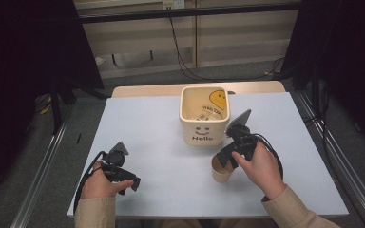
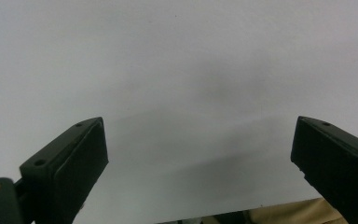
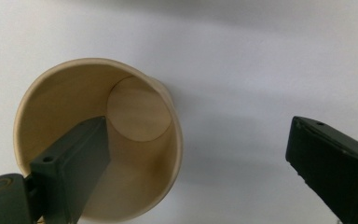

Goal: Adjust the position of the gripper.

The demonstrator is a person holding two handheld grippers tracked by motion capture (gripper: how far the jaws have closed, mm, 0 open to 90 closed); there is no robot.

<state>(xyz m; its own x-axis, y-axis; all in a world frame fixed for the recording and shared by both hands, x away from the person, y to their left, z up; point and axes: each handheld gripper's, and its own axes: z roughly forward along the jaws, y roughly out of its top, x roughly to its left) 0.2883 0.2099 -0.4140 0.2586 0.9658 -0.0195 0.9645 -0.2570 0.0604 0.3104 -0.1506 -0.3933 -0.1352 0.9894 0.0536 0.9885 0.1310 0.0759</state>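
Note:
A tan paper cup (image 1: 220,171) (image 3: 98,140) stands on the white table (image 1: 171,156), just in front of a cream square bin (image 1: 204,115) marked "Hello" with a smiley face. My right gripper (image 1: 224,159) (image 3: 198,158) is open over the cup, its left jaw inside the cup's mouth and its right jaw outside the rim. The cup is empty. At the front left my left gripper (image 1: 123,178) (image 2: 200,158) is open above bare table, with nothing between its jaws.
The bin holds what looks like a clear crumpled item (image 1: 204,114). Metal rails (image 1: 43,166) run along both sides of the table. Cables (image 1: 185,66) hang over the floor behind it. A tan sleeve (image 2: 298,212) edges the left gripper view.

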